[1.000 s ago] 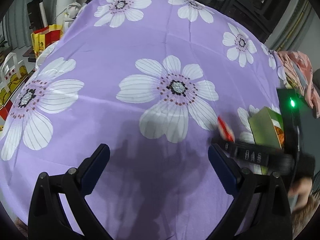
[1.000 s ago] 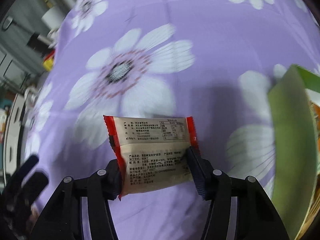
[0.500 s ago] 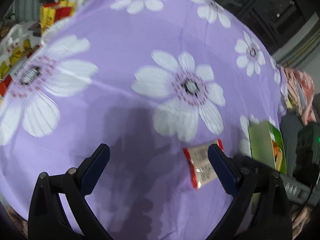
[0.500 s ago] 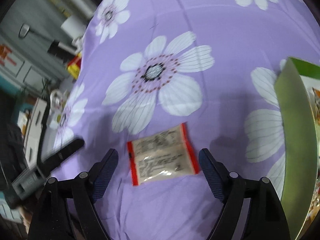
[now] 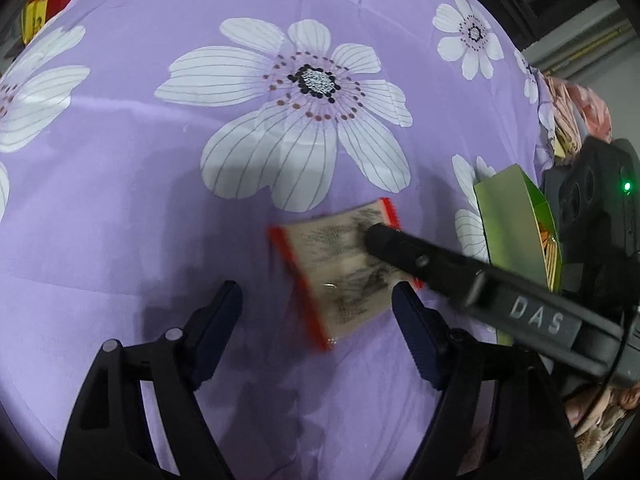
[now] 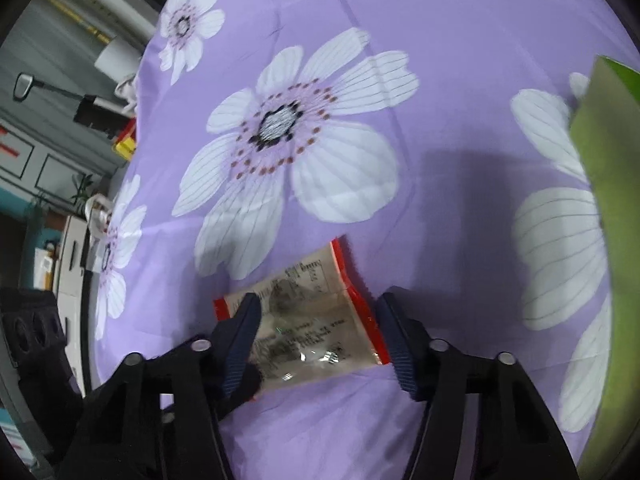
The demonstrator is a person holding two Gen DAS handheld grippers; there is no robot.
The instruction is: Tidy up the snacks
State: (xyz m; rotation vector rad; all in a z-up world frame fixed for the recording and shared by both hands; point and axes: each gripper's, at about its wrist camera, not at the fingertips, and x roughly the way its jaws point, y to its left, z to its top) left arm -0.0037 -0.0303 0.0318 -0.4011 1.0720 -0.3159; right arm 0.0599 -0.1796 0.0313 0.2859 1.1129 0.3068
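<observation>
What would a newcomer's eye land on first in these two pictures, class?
First, the snack packet with red ends, lying on the purple cloth with big white flowers. The right gripper is closing around it; the left gripper closes just beside. A green box stands at the right.

Left gripper (image 5: 316, 320): angled steeply downward, both dark-blue padded fingers (image 5: 218, 320) in view, jaws apart and closing. The right-hand pad sits against an edge of the snack packet (image 5: 340, 268); the left-hand pad is well clear of it.

Right gripper (image 6: 316, 336): also pitched steeply down, jaws closing around that packet. Its left finger (image 6: 240, 336) overlaps the packet's edge; its right finger sits just beside the opposite sealed edge. Contact cannot be told through the blur. From the left wrist camera, one black finger reaches in from the right.
</observation>
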